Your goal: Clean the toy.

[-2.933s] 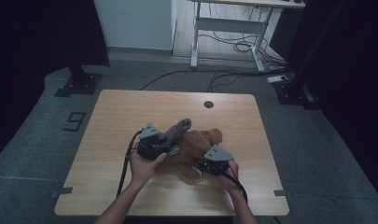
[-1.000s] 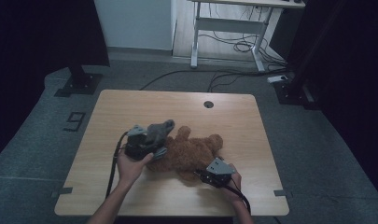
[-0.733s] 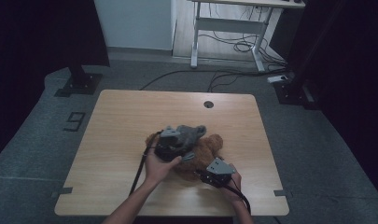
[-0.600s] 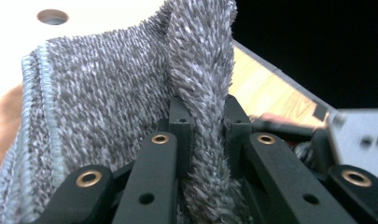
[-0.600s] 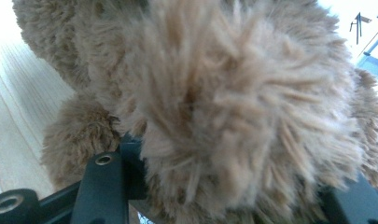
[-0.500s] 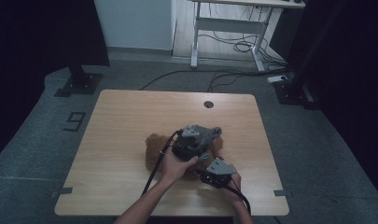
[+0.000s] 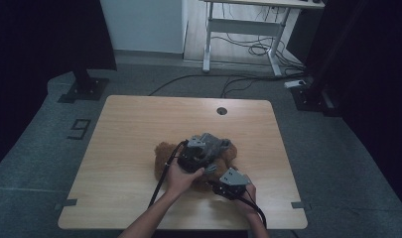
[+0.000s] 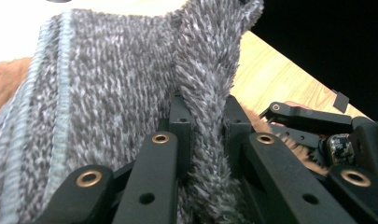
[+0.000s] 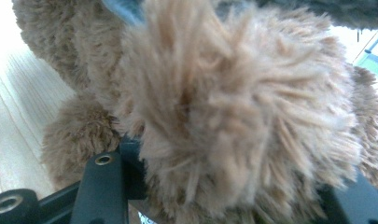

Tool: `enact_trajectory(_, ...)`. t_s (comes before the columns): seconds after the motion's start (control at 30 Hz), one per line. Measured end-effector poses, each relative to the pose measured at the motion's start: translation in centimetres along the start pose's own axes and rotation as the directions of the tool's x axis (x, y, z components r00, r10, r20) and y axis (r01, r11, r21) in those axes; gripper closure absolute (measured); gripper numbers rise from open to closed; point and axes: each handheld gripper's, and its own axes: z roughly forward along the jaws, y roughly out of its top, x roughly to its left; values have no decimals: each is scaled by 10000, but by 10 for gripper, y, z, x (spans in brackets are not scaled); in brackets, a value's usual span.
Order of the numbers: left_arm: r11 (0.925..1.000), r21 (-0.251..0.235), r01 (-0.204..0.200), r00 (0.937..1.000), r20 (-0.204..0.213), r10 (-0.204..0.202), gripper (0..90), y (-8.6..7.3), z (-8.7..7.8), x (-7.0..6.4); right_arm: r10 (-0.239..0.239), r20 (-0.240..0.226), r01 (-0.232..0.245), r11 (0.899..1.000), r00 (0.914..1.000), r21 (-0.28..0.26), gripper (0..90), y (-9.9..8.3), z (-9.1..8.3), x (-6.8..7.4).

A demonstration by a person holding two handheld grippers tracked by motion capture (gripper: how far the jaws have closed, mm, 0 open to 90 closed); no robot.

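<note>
The brown teddy bear [image 7: 165, 154] lay near the middle of the table [image 7: 124, 129]. The left gripper [image 7: 204, 148] pinched a fuzzy grey cloth [image 8: 121, 79] tight in its fingers, over the bear. The right gripper [image 7: 223, 184] gripped the bear's fur. I think the cloth was being laid on; next, pull it smooth.

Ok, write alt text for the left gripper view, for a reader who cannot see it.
The left tool has its two black jaws shut on a fold of fuzzy grey cloth with a pale blue stitched edge. Behind it lie a light wooden table and a strip of brown plush toy, with the right tool at lower right.
</note>
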Motion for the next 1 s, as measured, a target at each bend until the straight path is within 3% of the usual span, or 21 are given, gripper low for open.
enact_trajectory(0.13, 9998, -128, 163, 9992, -360, -167, 788, -6, -12, 14, 32, -2, -32, 10000, 10000, -17, 441, 0, 0, 0)
enact_trajectory(0.33, 9968, -362, 717, 9940, -804, -745, 788, -23, -40, 47, 68, -25, -68, 10000, 10000, -35, 442, -1, 0, -1)
enact_trajectory(0.43, 9960, -648, 615, 9914, -1114, -685, 787, -34, -58, 58, 92, -6, -92, 10000, 10000, -29, 442, -1, 0, -1)
enact_trajectory(0.63, 9856, -1097, 1289, 9766, -1585, -1453, 786, -58, -90, 88, 146, 19, -146, 9999, 9999, -12, 442, -1, 0, 0)
enact_trajectory(0.77, 9830, -815, 1648, 9604, -2135, -1787, 785, -80, -94, 105, 185, 7, -185, 9998, 9998, -29, 442, -1, 0, -1)
enact_trajectory(0.83, 9807, -600, 1859, 9561, -2190, -1946, 784, -91, -92, 111, 233, -3, -233, 9997, 9997, -50, 442, -1, 0, -1)
enact_trajectory(0.93, 9762, -655, 2069, 9542, -2069, -2161, 785, -98, -91, 115, 269, -2, -269, 9996, 9996, -43, 441, -1, 0, -1)
enact_trajectory(1.0, 9758, -739, 2059, 9562, -1967, -2167, 787, -94, -93, 112, 296, 9, -296, 9995, 9996, -55, 442, -1, 0, -1)
